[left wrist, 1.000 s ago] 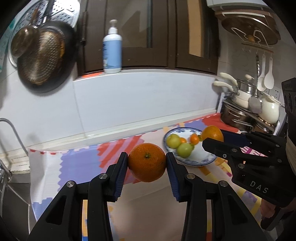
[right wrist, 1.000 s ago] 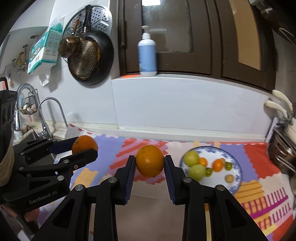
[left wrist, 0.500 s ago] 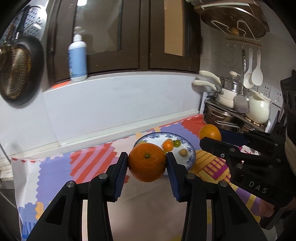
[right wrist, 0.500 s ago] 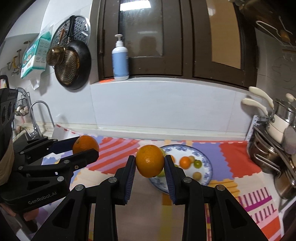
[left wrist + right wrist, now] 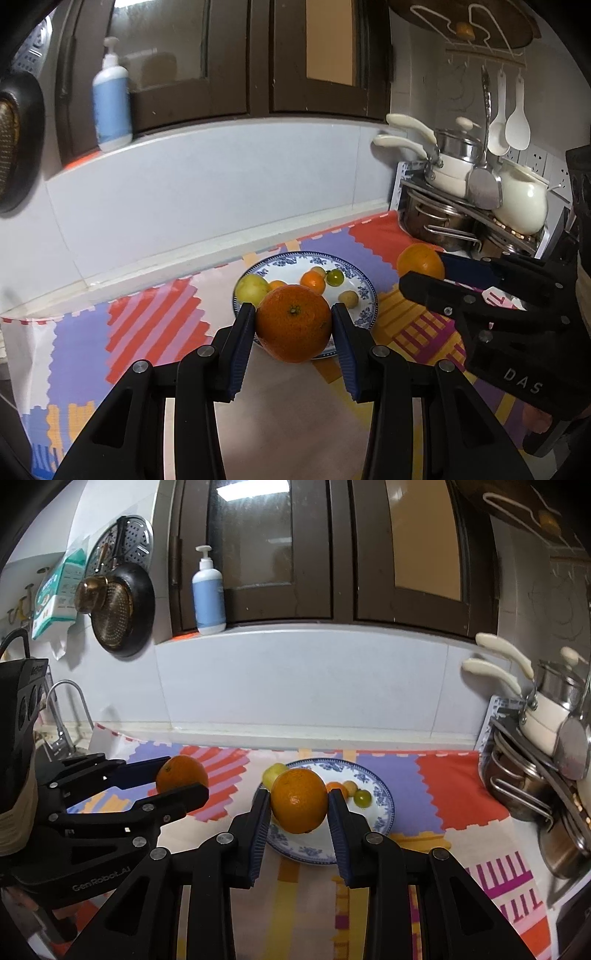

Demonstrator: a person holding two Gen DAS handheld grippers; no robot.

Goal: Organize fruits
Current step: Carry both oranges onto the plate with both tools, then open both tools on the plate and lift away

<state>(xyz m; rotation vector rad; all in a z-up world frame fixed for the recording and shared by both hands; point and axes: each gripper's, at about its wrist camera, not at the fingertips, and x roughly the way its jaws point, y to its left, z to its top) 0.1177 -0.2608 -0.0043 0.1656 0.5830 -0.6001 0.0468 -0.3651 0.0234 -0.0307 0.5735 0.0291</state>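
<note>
Colourful mat (image 5: 436, 786) covers the counter, and the blue-patterned plate (image 5: 384, 801) sits mid-mat holding the small fruit, so that's where I guess everything's headed. My left claw (image 5: 293, 325) is clamped on one big orange (image 5: 293, 328), my right claw (image 5: 298, 803) on the other orange (image 5: 299, 801), both held up just near of the plate. Tiny green tomato (image 5: 362, 798) sits on the plate's right side.

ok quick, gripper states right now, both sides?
Left gripper: closed on an orange, above the blue-patterned plate.
Right gripper: closed on another orange, also over that plate.
</note>
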